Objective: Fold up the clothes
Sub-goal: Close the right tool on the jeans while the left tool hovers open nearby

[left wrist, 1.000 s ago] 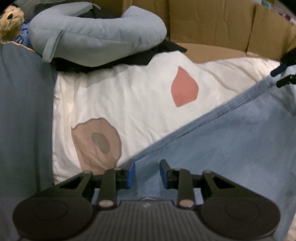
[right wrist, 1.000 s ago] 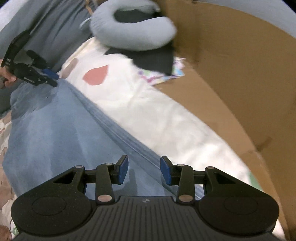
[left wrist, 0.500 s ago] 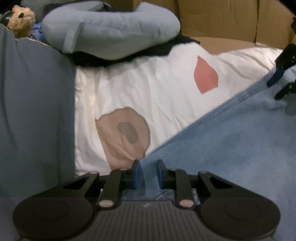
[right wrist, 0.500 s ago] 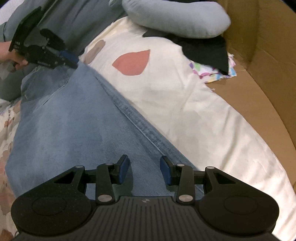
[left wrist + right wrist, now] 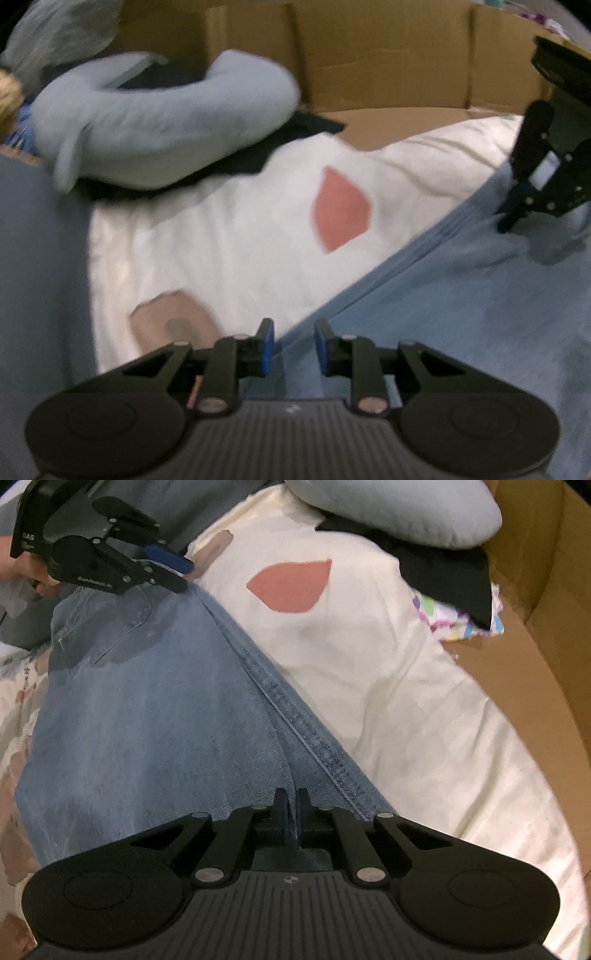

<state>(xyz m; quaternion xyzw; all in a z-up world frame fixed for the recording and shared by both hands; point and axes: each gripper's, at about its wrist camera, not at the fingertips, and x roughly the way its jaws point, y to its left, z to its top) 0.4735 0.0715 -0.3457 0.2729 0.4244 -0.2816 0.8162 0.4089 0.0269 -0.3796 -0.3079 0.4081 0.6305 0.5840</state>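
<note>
I read "DAS" on my left gripper (image 5: 173, 570); its fingers are spread a little over the jeans (image 5: 147, 701). My right gripper (image 5: 291, 812) has just closed, pinching a denim fold. The jeans lie on a white quilt (image 5: 388, 686) inside a cardboard box (image 5: 535, 572).

Your left-wrist view is smeared by motion: the neck pillow (image 5: 162, 122) is blurred, and the small tan toy (image 5: 9, 92) beside it is cut off by the edge. The black cloth (image 5: 447, 568) lies mostly hidden under that pillow.
</note>
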